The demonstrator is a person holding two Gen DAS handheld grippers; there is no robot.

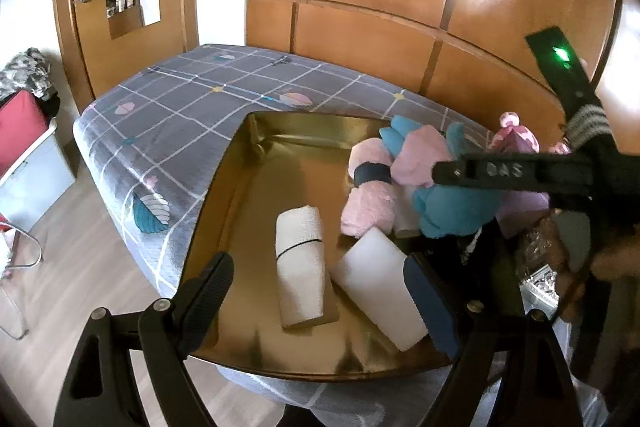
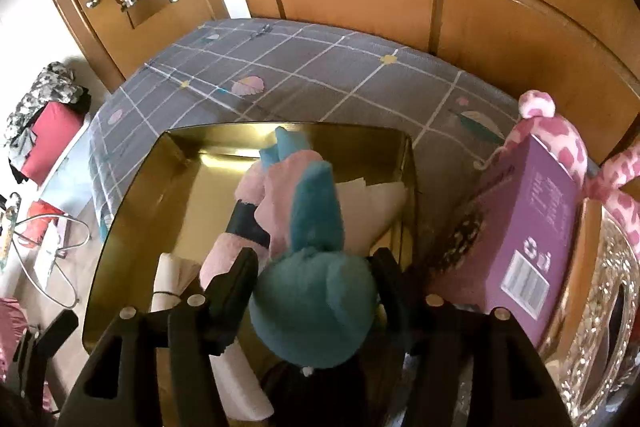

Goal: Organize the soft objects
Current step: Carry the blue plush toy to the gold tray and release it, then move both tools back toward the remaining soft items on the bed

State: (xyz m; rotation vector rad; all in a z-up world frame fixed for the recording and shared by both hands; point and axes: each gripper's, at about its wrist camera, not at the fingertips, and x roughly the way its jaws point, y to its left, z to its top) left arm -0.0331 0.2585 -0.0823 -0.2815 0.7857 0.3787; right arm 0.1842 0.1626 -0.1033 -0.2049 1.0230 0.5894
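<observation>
A gold tray [image 1: 240,187] sits on the grey checked bed. In it lie a rolled white towel [image 1: 300,263], a white foam block [image 1: 380,279] and a pink rolled towel [image 1: 370,195] with a dark band. My right gripper [image 2: 314,287] is shut on a blue and pink plush toy [image 2: 316,291] and holds it over the tray's [image 2: 132,187] right part; the toy also shows in the left wrist view [image 1: 448,195]. My left gripper [image 1: 320,291] is open and empty, its fingers either side of the white towel and foam block.
A purple box [image 2: 528,227] and a pink spotted plush [image 2: 560,143] lie right of the tray. A shiny patterned object [image 2: 600,307] is at the far right. The wooden headboard [image 1: 380,39] rises behind the bed. Floor clutter lies at the left.
</observation>
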